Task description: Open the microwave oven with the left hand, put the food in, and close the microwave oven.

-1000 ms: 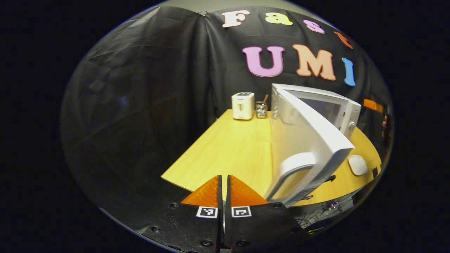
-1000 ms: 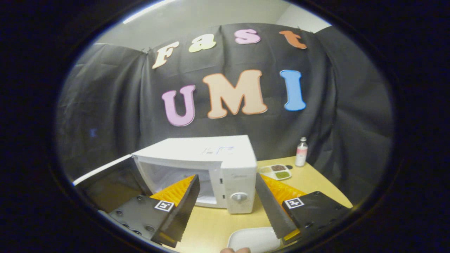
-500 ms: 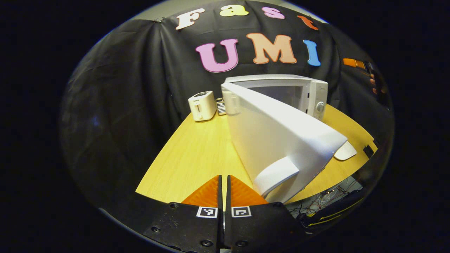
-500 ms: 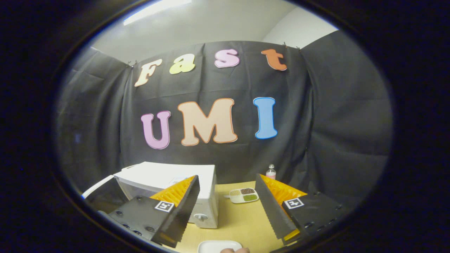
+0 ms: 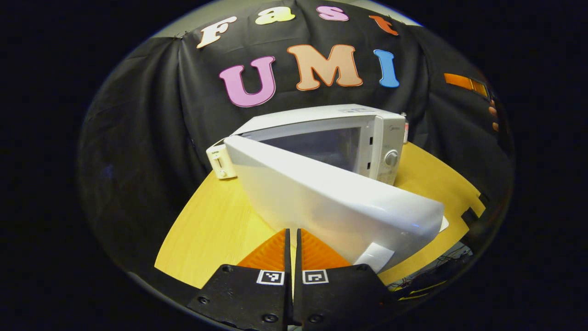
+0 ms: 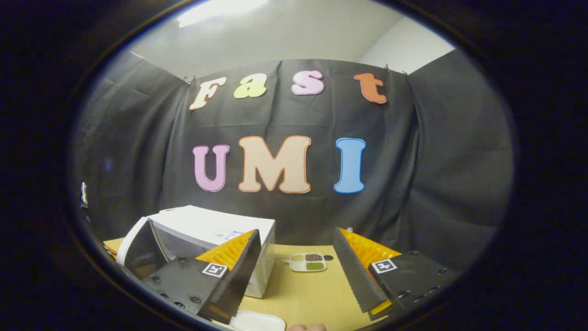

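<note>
Microwave door (image 5: 340, 207) hangs partly open, slanting across the front of the cavity (image 5: 321, 145); a gap stays open at its free end. Toaster (image 5: 220, 158) stands just beside the door's hinge end. Bare table (image 6: 312, 294) right of the microwave (image 6: 216, 230); compartment dish (image 6: 308, 262) farther back.

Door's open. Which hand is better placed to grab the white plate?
Right: the right gripper is open with the white plate near it; the left gripper is shut beside the door.
</note>
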The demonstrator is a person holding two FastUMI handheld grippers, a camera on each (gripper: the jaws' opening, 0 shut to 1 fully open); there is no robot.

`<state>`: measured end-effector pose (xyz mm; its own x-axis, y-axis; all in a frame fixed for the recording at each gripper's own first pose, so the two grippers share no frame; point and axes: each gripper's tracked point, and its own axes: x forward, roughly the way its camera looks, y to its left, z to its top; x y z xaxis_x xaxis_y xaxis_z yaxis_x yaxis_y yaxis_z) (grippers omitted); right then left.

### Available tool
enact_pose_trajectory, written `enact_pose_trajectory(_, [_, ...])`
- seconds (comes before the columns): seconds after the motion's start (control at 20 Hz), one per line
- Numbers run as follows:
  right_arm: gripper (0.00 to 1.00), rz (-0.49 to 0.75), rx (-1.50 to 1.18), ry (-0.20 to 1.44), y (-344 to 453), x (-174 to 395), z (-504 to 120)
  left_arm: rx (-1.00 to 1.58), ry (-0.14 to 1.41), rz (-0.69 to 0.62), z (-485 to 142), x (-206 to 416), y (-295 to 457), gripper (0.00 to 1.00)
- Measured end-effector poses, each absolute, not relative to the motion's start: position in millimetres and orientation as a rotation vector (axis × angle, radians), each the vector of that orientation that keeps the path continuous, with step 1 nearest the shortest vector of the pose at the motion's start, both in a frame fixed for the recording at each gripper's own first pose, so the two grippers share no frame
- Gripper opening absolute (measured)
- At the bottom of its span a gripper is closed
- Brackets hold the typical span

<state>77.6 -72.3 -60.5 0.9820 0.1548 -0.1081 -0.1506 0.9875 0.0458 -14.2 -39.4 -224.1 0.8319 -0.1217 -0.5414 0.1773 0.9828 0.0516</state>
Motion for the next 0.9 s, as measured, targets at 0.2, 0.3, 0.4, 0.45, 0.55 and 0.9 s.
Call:
enact_pose_trajectory(0.2, [0.89,0.191,0.021,0.108,-70,75,-60,0.104,0.554,-0.19,-219,12,-70,0.0])
enact_pose_trajectory(0.3, [0.89,0.203,0.011,0.104,-70,75,-61,0.108,0.543,-0.208,-216,25,-83,0.0])
enact_pose_trajectory(0.4, [0.89,0.21,0.015,0.106,-71,77,-63,0.125,0.522,-0.22,-212,41,-93,0.0])
enact_pose_trajectory(0.45, [0.89,0.213,0.02,0.105,-71,78,-63,0.131,0.511,-0.225,-210,49,-97,0.0])
enact_pose_trajectory(0.55, [0.89,0.214,0.027,0.096,-73,81,-61,0.133,0.499,-0.235,-208,64,-107,0.0])
enact_pose_trajectory(0.9, [0.89,0.176,0.064,0.062,-89,93,-52,0.101,0.466,-0.289,-200,106,-139,0.0])
